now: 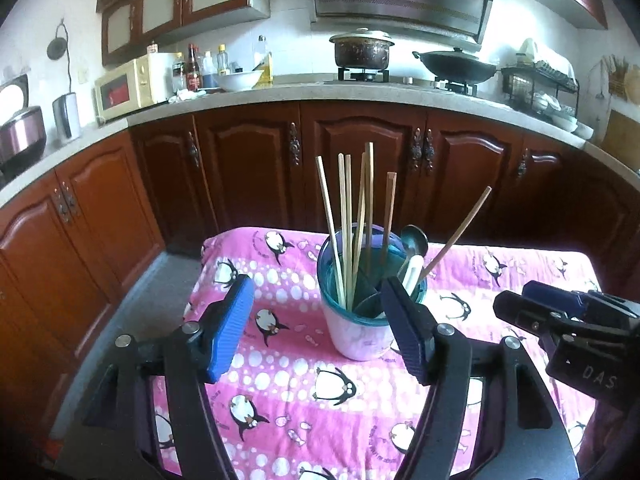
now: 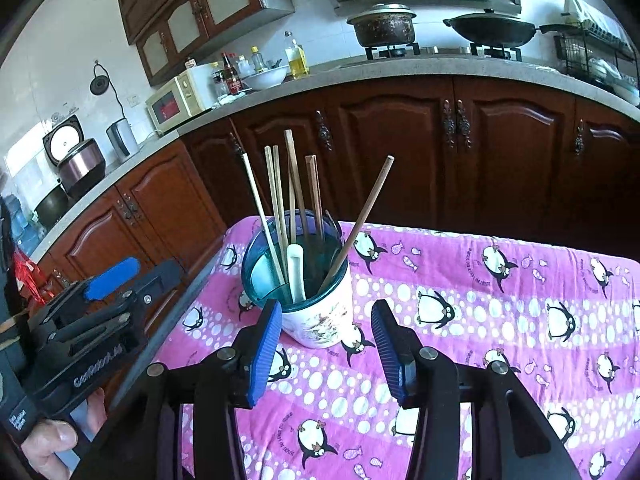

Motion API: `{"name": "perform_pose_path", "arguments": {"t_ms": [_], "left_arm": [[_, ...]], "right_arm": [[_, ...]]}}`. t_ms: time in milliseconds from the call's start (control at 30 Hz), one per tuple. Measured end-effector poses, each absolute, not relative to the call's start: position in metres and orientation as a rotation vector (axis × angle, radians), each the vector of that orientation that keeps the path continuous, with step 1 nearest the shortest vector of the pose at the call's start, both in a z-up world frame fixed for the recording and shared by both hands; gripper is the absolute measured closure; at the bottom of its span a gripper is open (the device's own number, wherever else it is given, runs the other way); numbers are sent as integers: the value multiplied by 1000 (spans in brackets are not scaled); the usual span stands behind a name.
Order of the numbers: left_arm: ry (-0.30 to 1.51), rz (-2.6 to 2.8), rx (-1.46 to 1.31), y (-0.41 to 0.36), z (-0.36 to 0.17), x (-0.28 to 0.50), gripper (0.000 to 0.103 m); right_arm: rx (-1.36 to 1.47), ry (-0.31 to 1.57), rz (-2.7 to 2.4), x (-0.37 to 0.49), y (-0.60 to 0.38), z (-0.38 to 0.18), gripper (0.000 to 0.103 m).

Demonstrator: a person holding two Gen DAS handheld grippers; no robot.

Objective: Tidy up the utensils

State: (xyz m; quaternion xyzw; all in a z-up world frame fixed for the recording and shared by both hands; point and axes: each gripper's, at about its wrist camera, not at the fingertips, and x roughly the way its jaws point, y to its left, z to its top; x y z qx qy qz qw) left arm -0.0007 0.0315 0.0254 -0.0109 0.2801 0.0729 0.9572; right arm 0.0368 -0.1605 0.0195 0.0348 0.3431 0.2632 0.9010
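The utensil cup (image 1: 360,320), holding chopsticks (image 1: 346,216) and spoons (image 1: 414,240), stands upright on the penguin cloth (image 1: 280,380). Left gripper (image 1: 316,328) stands wide open and empty, the cup just ahead. Right gripper (image 2: 324,348) stands partly open, empty, just short of the cup.

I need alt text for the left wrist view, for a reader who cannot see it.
A utensil holder with chopsticks and spoons stands on a table under a pink penguin cloth. The open left gripper frames it, pads not touching. The right gripper enters from the right; kitchen cabinets lie behind.
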Motion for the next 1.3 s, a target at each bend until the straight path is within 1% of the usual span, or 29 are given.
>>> {"name": "perform_pose_path", "arguments": {"t_ms": [333, 467, 500, 1300], "left_arm": [[563, 172, -24, 34, 30, -6, 36], [556, 182, -32, 35, 33, -7, 36], [555, 184, -33, 35, 33, -7, 36], [548, 179, -30, 35, 34, -9, 36]], "right_arm": [[64, 688, 531, 31, -160, 27, 58], [60, 669, 520, 27, -160, 32, 50], [56, 666, 520, 27, -159, 33, 50], [31, 659, 516, 28, -155, 35, 48]]}}
